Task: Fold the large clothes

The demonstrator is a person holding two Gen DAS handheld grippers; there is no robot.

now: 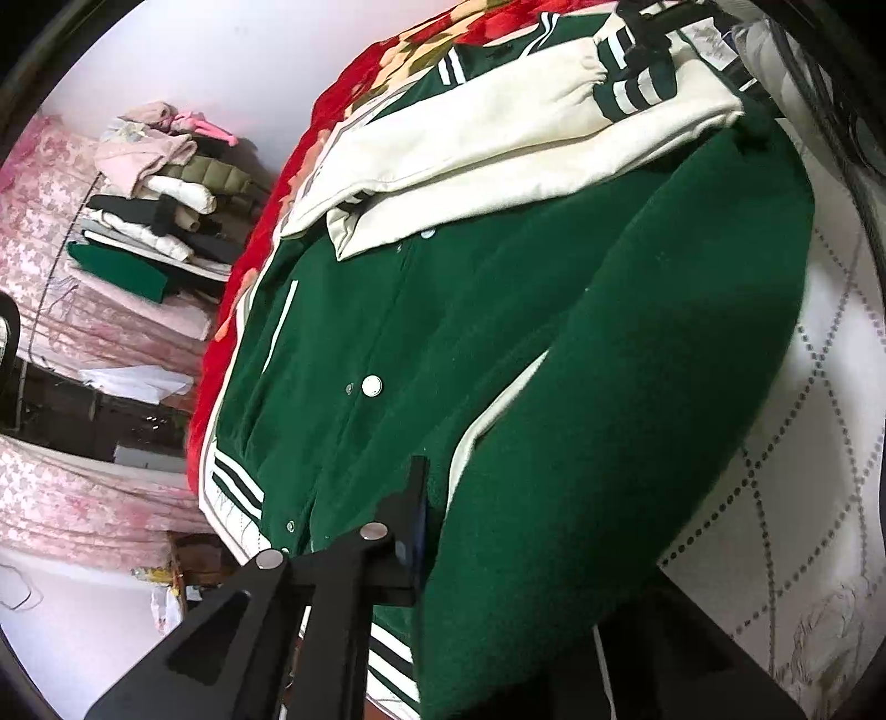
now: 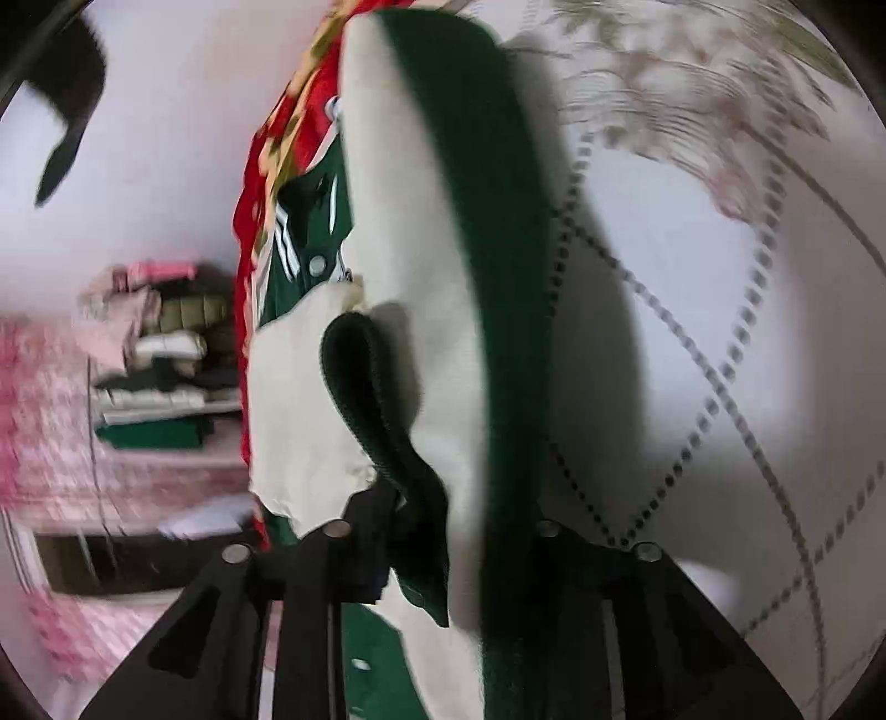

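A dark green varsity jacket (image 1: 421,332) with cream sleeves (image 1: 498,149) and white snap buttons lies on the bed, both sleeves folded across its chest. My left gripper (image 1: 437,531) is shut on the jacket's right side near the striped hem and lifts that green panel (image 1: 637,399) over the body. My right gripper (image 2: 443,531) is shut on the jacket's upper edge (image 2: 387,399), green collar and cream fabric bunched between the fingers. The right gripper also shows at the top of the left wrist view (image 1: 648,33). The right wrist view is blurred.
A red floral blanket (image 1: 266,288) lies under the jacket's far side. A white quilted mattress (image 1: 803,471) lies under the near side. A pile of folded clothes (image 1: 160,188) sits on a pink covered surface (image 1: 72,310) by the wall.
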